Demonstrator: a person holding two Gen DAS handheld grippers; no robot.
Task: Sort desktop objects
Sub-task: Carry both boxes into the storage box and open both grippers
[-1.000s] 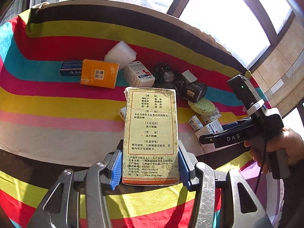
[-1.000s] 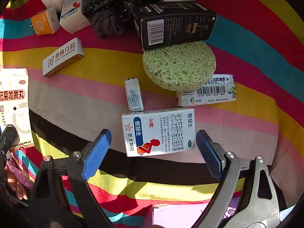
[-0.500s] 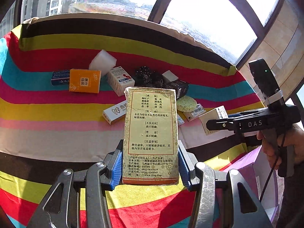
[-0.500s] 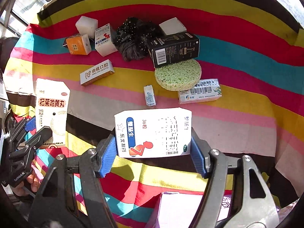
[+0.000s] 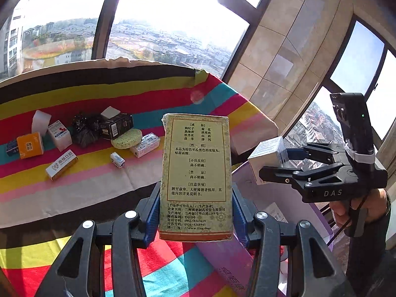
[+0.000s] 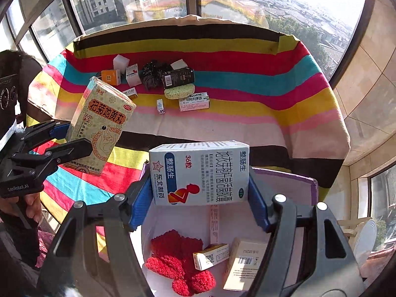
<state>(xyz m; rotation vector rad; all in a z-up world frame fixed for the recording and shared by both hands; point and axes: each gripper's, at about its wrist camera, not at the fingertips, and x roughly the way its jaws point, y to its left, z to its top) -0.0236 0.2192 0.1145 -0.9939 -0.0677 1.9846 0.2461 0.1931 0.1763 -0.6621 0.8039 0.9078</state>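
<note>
My left gripper (image 5: pixel 195 208) is shut on a tall yellow medicine box (image 5: pixel 196 173), held in the air above the striped tablecloth (image 5: pixel 74 193). It also shows in the right wrist view (image 6: pixel 101 123). My right gripper (image 6: pixel 200 195) is shut on a white-and-blue medicine box (image 6: pixel 200 173) and holds it over the open purple-rimmed bin (image 6: pixel 292 183). In the left wrist view the right gripper (image 5: pixel 274 160) is at the right with that box (image 5: pixel 267 153).
The bin holds a red knitted item (image 6: pixel 178 259) and small boxes (image 6: pixel 210 256). On the cloth lie a black box (image 5: pixel 116 127), green sponge (image 5: pixel 126 141), dark scrunchie (image 5: pixel 85 131), orange box (image 5: pixel 29 144), white boxes (image 5: pixel 61 164) and a foam block (image 5: pixel 40 122). Windows stand behind.
Both grippers have lifted and swung right toward the bin with their boxes. The right gripper closed on the white-and-blue box a second ago and now holds it over the bin.
</note>
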